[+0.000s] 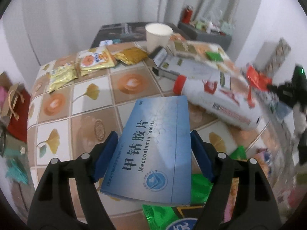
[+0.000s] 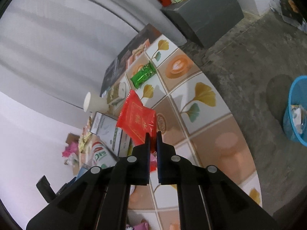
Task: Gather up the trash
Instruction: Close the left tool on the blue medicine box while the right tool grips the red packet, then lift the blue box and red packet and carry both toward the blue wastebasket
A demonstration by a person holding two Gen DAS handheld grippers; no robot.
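Left jaws: stood wide apart, with the blue pads of the left gripper [image 1: 153, 153] against the two long edges of a blue tablet box [image 1: 153, 149]; the box sat between them, tilted, and was lifted clear of the table [image 1: 92, 99].
Right jaws: the right gripper [image 2: 153, 140] was nearly fully closed and pinched one corner of a red wrapper [image 2: 137, 119]; the rest of the wrapper stuck out ahead of the tips, above the table.
Under the box: green foil packets [image 1: 199, 187] lay just below and behind the box, on the table edge.
Beside the box: a white bottle with a red cap [image 1: 214, 103] lay on its side to the right of the box, near it but apart.
Further on the table: yellow snack packets [image 1: 92, 61] lay at the far left, and a paper cup [image 1: 158, 36] stood upright at the far edge, well apart from the left jaws.
Ahead of the red wrapper: a green bar packet [image 2: 143, 74] lay flat on the table beyond it.
Floor: a blue basket [image 2: 297, 111] stood on the concrete floor at the right, well apart from the table, with some items inside.
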